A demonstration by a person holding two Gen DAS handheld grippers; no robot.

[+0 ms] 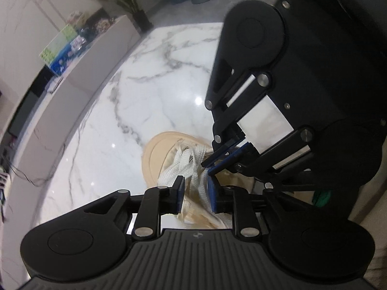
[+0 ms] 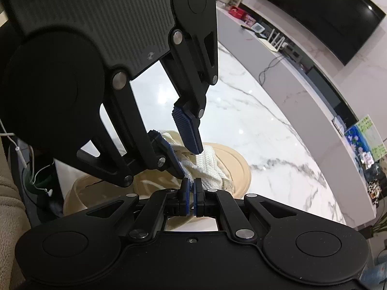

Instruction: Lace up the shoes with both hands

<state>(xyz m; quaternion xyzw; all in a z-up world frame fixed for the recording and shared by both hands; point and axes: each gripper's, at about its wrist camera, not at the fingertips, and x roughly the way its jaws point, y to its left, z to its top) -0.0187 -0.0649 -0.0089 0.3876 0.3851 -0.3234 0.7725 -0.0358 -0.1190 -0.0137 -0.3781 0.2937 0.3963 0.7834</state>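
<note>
Laces (image 1: 191, 166) of white flat weave criss-crossed a beige shoe (image 1: 157, 154) that lay on the white marble table (image 1: 150, 91), its long axis running away from the person, rounded toe pointing toward the far counter (image 1: 79, 77). The left gripper (image 1: 195, 193) stood narrowly parted, a lace between its pads. The right gripper (image 2: 191, 199) was pinched closed just above the laces; whether it held a strand I could not tell.
</note>
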